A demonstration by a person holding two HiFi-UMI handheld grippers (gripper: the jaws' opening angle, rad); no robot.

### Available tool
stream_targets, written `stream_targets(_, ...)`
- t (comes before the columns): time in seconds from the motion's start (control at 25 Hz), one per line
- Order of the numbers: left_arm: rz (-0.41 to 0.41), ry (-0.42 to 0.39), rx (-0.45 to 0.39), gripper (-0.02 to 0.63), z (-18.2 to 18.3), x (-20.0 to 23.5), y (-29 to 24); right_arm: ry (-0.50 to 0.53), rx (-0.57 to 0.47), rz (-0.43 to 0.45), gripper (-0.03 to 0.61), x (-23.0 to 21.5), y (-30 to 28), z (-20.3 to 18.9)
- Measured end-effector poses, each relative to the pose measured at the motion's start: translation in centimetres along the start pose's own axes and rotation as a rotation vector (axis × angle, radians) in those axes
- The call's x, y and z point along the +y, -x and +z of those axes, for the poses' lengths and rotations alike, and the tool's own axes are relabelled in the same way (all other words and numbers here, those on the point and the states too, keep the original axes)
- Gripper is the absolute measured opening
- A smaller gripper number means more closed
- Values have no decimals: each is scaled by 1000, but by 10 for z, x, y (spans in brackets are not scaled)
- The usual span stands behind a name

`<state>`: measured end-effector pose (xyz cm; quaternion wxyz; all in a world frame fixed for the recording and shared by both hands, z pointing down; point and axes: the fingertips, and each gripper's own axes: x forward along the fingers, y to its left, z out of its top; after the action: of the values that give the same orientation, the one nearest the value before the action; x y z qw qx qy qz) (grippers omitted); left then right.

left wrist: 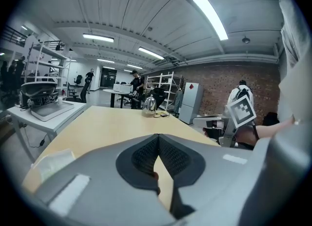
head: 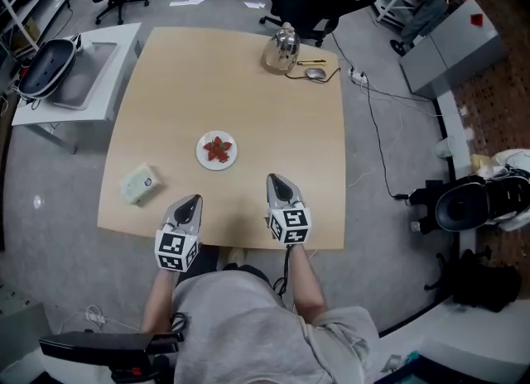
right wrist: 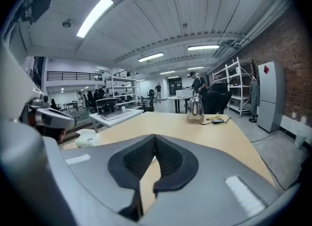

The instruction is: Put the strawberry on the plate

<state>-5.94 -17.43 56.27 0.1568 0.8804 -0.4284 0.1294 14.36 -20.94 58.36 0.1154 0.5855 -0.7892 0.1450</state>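
The strawberry (head: 218,149) lay on the plate (head: 201,156), with the left claw (head: 191,201) and right claw (head: 277,180) both closed, empty, over the surface (head: 248,84).

Red strawberry (head: 218,149), white plate (head: 202,157)

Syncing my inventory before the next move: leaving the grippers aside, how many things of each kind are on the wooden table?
Plate: 1
Strawberry: 1 red heap, on the plate
Kettle: 1
Mouse: 1
Pen: 1
Pale packet: 1
Total: 6
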Motion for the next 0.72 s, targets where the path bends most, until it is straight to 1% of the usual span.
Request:
stream_targets(0.28,-33,-37,-23,20,4,-40,7,-1,-65,-45,6,-14,59,6)
stream_targets(0.48,-43,-47,-40,20,8,-56,15,-2,-90,-72,6,-21,92,7)
stream_targets(0.72,-35,-60,-56,20,8,-71,27,-3,-103,-93,6,-25,128,0)
